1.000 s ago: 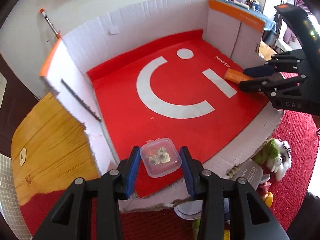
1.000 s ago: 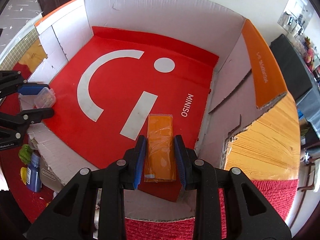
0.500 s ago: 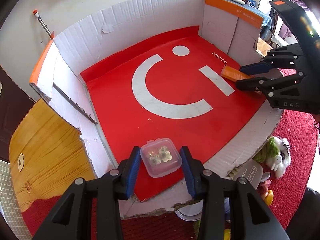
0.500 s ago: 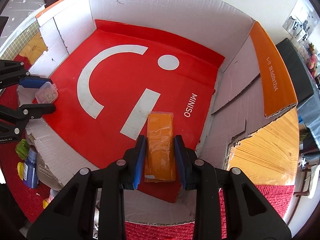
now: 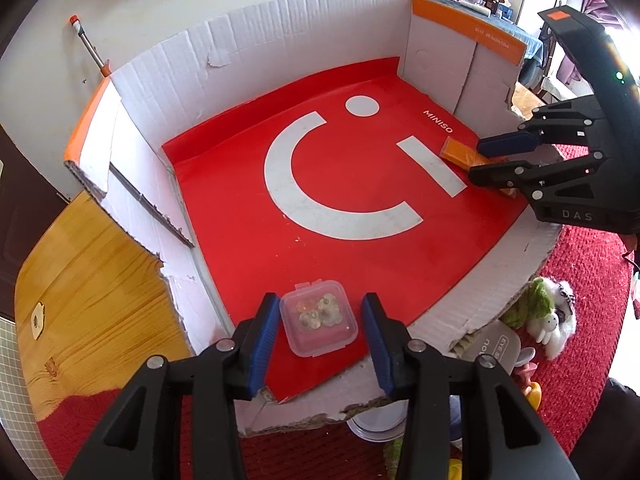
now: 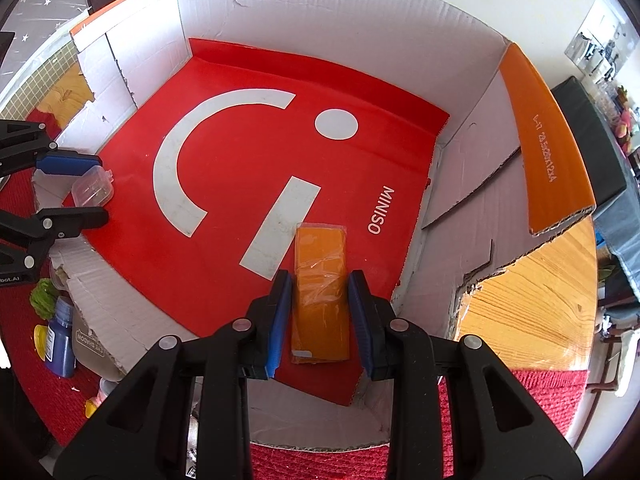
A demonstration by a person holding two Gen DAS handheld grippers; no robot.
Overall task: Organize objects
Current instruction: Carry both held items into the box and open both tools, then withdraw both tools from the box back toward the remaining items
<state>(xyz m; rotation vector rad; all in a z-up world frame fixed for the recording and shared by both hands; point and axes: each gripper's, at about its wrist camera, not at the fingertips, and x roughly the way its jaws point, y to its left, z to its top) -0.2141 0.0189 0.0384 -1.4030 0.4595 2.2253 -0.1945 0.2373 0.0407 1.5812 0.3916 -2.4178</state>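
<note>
A small clear lidded container [image 5: 318, 320] with little trinkets inside rests on the red liner [image 5: 360, 240] at the near edge of a white cardboard box [image 5: 280, 52]. My left gripper [image 5: 320, 320] straddles it. Its jaws are opening, and a thin gap shows on each side of the container. The right wrist view shows that gripper [image 6: 100, 190] around the container [image 6: 90, 190] at the left. My right gripper [image 6: 320, 292] is shut on an orange wrapped packet [image 6: 320, 280] low over the liner, near the right wall. The left wrist view shows that packet [image 5: 456, 150] and gripper [image 5: 478, 160] at the right.
The box [image 6: 320, 20] has torn low front walls and orange-edged flaps [image 6: 544, 152]. It stands on a wooden tabletop [image 5: 88, 288] with a red cloth [image 5: 580, 300]. A plush toy [image 5: 552, 320], a grey case [image 5: 500, 348] and a blue bottle [image 6: 60, 340] lie outside its front edge.
The left jaws have spread a little and no longer press the clear container, which sits on the liner. The right gripper keeps its hold on the orange packet.
</note>
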